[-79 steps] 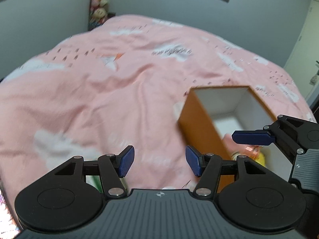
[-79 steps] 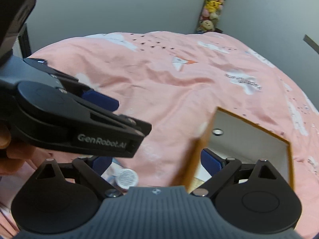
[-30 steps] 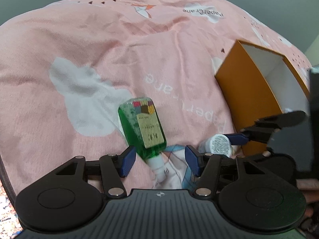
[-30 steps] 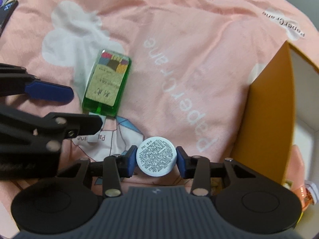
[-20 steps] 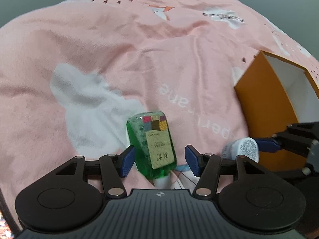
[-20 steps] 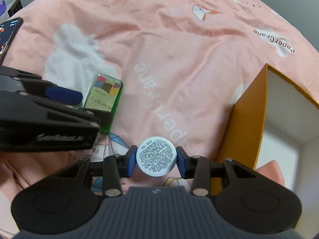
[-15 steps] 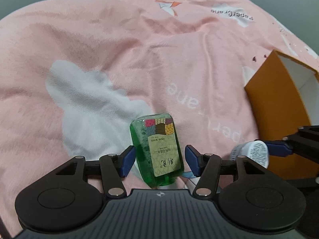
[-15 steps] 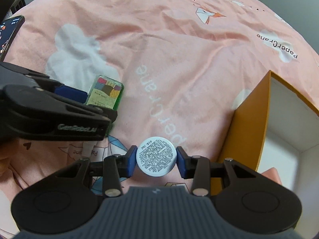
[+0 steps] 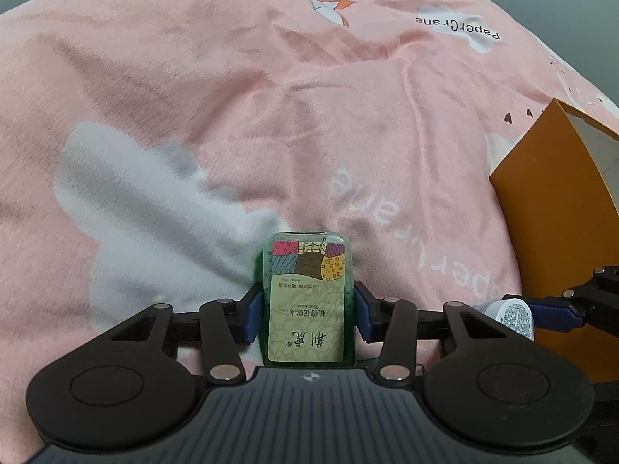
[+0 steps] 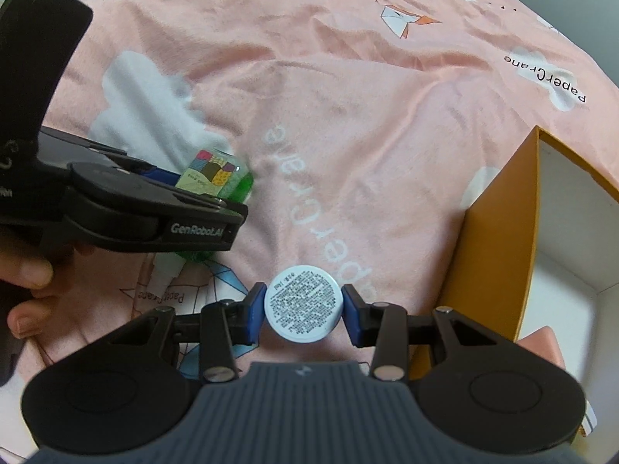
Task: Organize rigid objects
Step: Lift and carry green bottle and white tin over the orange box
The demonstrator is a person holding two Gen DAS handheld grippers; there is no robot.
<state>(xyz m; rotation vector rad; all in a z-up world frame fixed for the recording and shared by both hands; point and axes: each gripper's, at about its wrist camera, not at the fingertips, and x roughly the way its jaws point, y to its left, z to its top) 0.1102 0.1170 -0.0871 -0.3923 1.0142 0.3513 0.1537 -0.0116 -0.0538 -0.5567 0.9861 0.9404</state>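
My left gripper (image 9: 307, 319) is shut on a flat green bottle (image 9: 307, 301) with a cream label, held between both blue pads just above the pink bedspread. The bottle also shows in the right wrist view (image 10: 216, 178), inside the left gripper (image 10: 182, 189). My right gripper (image 10: 303, 315) is shut on a small white round jar (image 10: 303, 303), its printed base facing the camera. The jar shows at the right edge of the left wrist view (image 9: 510, 315). An orange box (image 10: 499, 247) with a white inside stands open at the right.
A pink bedspread (image 9: 271, 116) with white clouds and "PaperCrane" lettering covers the whole surface. A pink item (image 10: 541, 344) lies inside the box. A hand (image 10: 27, 294) holds the left gripper's handle at the far left. A grey wall lies behind the bed.
My left gripper has moved forward over the green bottle and shut on it. My right gripper still holds the white jar and has lifted slightly beside the box.
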